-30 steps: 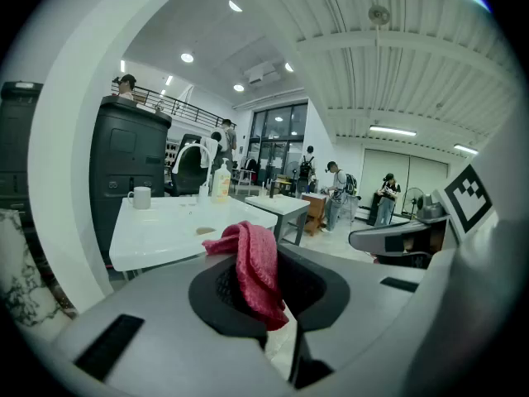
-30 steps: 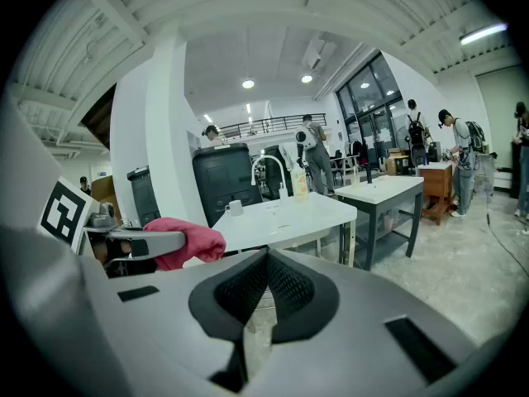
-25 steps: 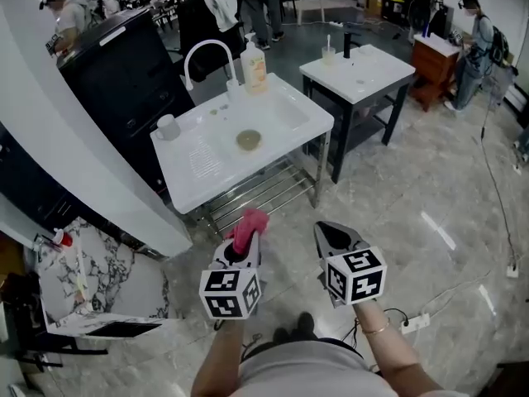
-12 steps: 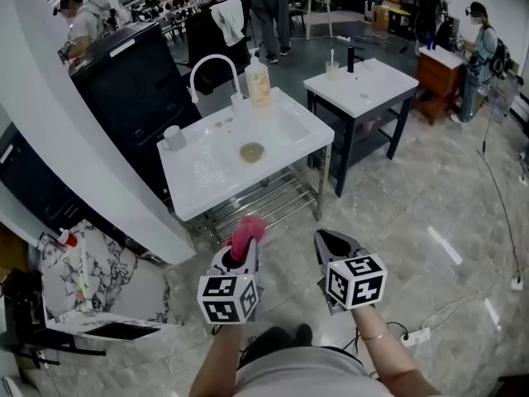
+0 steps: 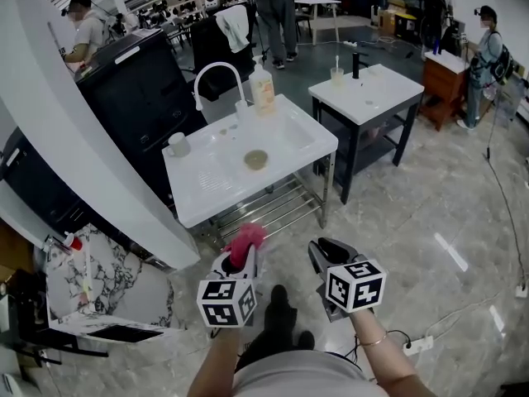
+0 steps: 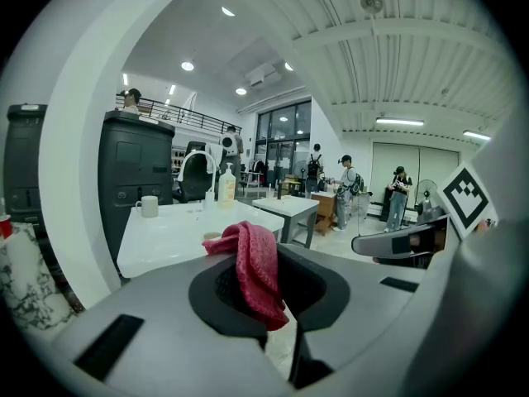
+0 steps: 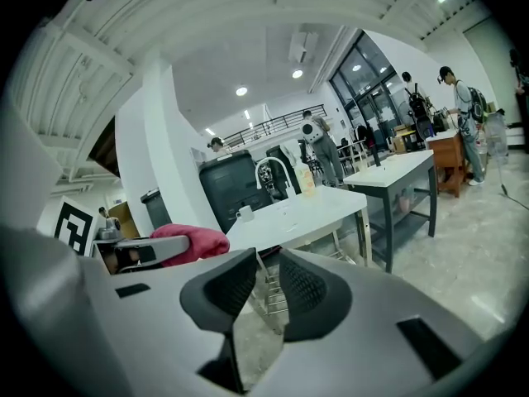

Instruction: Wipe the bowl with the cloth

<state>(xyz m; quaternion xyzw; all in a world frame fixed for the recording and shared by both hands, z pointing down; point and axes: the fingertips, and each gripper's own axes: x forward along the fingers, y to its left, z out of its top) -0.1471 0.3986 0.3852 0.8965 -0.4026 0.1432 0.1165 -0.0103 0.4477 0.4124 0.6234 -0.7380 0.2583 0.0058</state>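
A small tan bowl (image 5: 255, 160) rests on the white sink counter (image 5: 207, 184), well ahead of both grippers. My left gripper (image 5: 243, 256) is shut on a pink-red cloth (image 5: 245, 241), which bulges out from between its jaws (image 6: 252, 263). To its right, my right gripper (image 5: 331, 251) is opening, a narrow gap showing between its pads (image 7: 307, 286) and nothing in it. Both grippers hang over the floor in front of the counter. From the left gripper view the bowl (image 6: 212, 236) peeks out behind the cloth.
On the counter stand a white mug (image 5: 177, 145), a curved white faucet (image 5: 219, 77) and a soap bottle (image 5: 264, 89). A second white table (image 5: 368, 91) stands to the right. A black cabinet (image 5: 136, 81) is behind the counter. Several people stand in the background.
The view has shifted slightly toward the counter. My right gripper's jaws have parted a little. The left gripper still holds the cloth.
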